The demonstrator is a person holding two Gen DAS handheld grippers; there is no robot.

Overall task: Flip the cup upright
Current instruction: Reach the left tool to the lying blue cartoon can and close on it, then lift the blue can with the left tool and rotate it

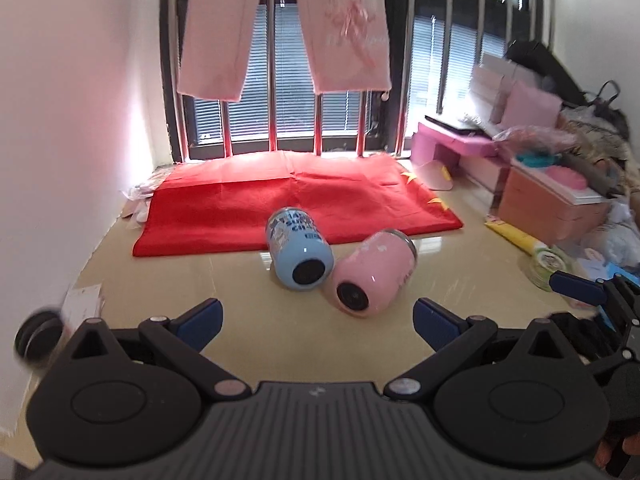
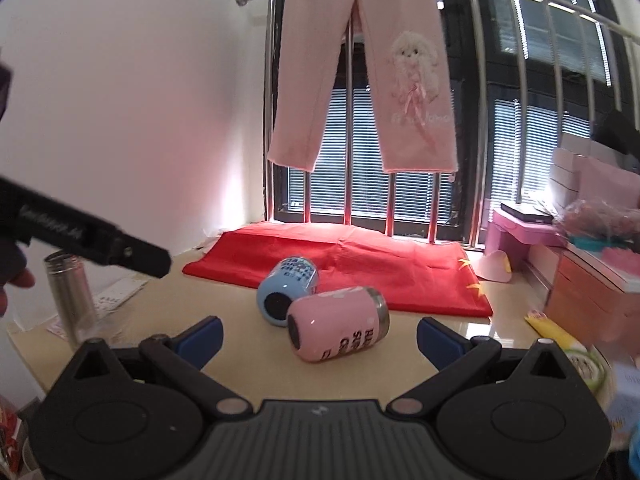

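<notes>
Right gripper (image 2: 319, 332): we see its fingers spread wide, holding nothing; the pink cup lies just ahead, in line with the gap between them.
Left gripper (image 1: 318, 316): fingers likewise spread and empty; both cups lie ahead of the gap, farther off than from the right.
Pink cup (image 2: 338, 323): on its side on the table (image 2: 240, 320), the nearer of the two cups. Its dark base faces the grippers and its metal rim points away and to the right, toward the red cloth.
Blue cup (image 2: 287, 291): on its side, touching the pink cup on that cup's left and far side, base also toward us.
Red cloth (image 2: 360, 272): flat, directly beyond the pink cup.
Nearer arm: we judge the right.
Axis: the pink cup's long axis runs near-to-far, slanting right, so we judge the fingers would close across its body.
</notes>
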